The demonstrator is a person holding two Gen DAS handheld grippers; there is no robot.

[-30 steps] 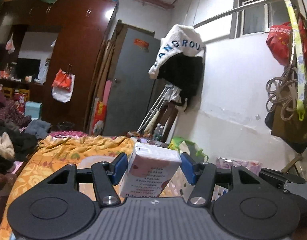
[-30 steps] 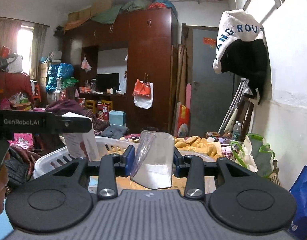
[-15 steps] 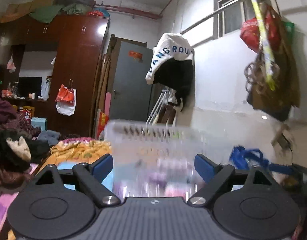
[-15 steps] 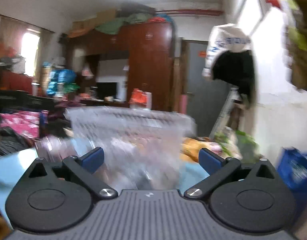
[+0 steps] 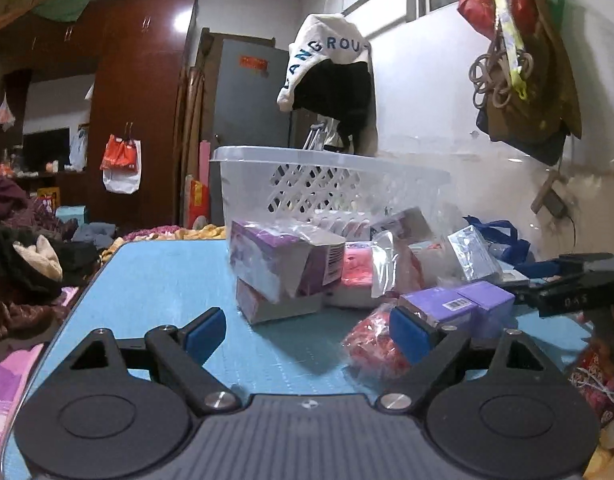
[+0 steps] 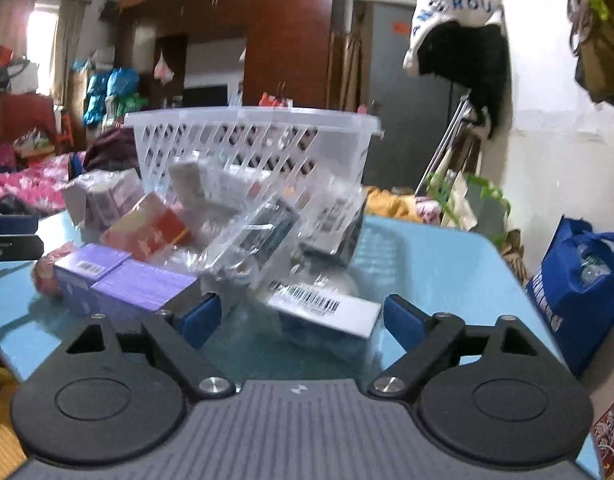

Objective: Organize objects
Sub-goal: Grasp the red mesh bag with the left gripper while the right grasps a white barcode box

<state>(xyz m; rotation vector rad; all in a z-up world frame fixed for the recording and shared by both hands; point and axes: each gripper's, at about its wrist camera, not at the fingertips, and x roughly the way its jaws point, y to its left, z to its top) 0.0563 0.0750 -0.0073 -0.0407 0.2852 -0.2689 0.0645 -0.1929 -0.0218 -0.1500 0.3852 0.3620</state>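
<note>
A white plastic basket point(image 5: 327, 184) stands at the far side of a light blue table point(image 5: 163, 280); it also shows in the right wrist view point(image 6: 251, 144). In front of it lies a heap of small boxes and packets: a purple-and-white box point(image 5: 283, 264), purple boxes point(image 6: 119, 280), a red packet point(image 5: 375, 348), a box with a barcode point(image 6: 327, 308). My left gripper point(image 5: 307, 328) is open and empty, low over the table before the heap. My right gripper point(image 6: 299, 316) is open and empty, its jaws either side of the barcode box.
A blue bag point(image 6: 583, 276) stands on the floor right of the table. Piled clothes point(image 5: 23, 264) lie to the left. A wardrobe point(image 5: 139, 120) and a grey door point(image 5: 247, 120) stand behind. Bags hang on the right wall point(image 5: 523, 72).
One second ago the left gripper held a white carton and the right a clear packet. Both have let go, opened wide and dropped to table level in front of the basket and the heap.
</note>
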